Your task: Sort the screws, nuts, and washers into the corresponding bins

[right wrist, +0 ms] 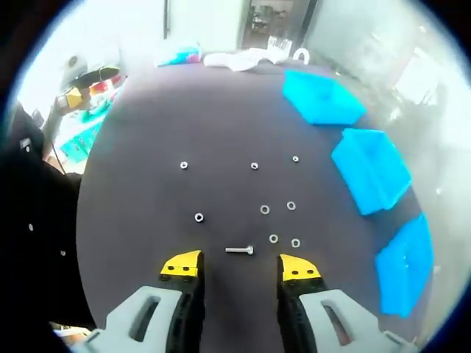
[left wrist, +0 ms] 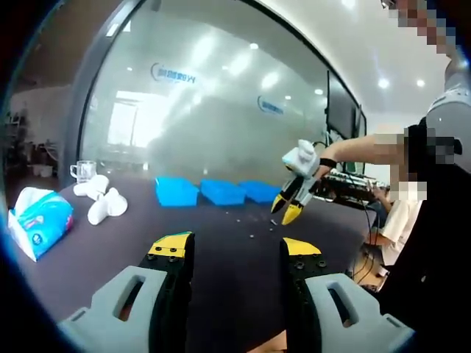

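A screw [right wrist: 240, 251] lies on the dark table just ahead of my right gripper [right wrist: 241, 268], which is open with nothing between its yellow-tipped jaws. Several nuts and washers [right wrist: 265, 209] are scattered beyond it. Three blue bins [right wrist: 321, 96] [right wrist: 372, 168] [right wrist: 407, 265] line the table's right side. In the left gripper view, my left gripper [left wrist: 235, 251] is open and empty above the table. The right gripper [left wrist: 292, 201] hangs there over small parts [left wrist: 251, 235], with the blue bins [left wrist: 176, 191] [left wrist: 223, 192] [left wrist: 260, 190] at the far edge.
A tissue pack [left wrist: 40, 220], white objects [left wrist: 101, 200] and a glass mug [left wrist: 84, 170] sit at the table's left end. A glass wall stands behind. A person [left wrist: 412, 213] stands at the right, and another sits beyond.
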A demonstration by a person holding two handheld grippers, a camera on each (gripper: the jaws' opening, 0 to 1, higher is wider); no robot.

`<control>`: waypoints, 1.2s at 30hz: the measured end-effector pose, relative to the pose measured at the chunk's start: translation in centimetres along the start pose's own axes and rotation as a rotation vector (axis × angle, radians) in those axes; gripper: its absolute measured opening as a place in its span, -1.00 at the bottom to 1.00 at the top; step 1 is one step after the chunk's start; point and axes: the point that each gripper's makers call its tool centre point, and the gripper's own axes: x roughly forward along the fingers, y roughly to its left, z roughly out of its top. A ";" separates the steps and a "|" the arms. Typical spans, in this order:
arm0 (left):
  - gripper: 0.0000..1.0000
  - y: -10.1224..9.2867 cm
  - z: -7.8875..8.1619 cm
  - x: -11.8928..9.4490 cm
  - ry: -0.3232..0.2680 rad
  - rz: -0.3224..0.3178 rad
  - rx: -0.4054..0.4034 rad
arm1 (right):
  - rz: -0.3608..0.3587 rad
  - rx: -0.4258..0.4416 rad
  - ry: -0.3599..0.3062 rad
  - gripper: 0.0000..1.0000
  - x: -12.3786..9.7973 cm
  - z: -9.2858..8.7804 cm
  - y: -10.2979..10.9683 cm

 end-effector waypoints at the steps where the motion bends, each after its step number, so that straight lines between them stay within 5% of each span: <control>1: -0.08 0.0 0.0 0.0 0.000 0.001 -0.001 | 0.001 -0.002 -0.001 -0.36 0.1 0.0 0.0; 17: -0.08 0.1 -0.5 -0.3 0.008 0.006 -0.005 | 0.034 -0.031 0.013 -0.52 1.1 0.0 0.2; 25: -0.08 0.2 -0.4 -0.4 0.005 0.010 -0.008 | 0.095 -0.003 0.016 -0.76 1.3 0.0 1.3; 36: -0.08 0.0 -0.3 -0.3 0.003 0.008 -0.005 | 0.094 0.013 0.010 -0.77 0.8 -0.2 1.8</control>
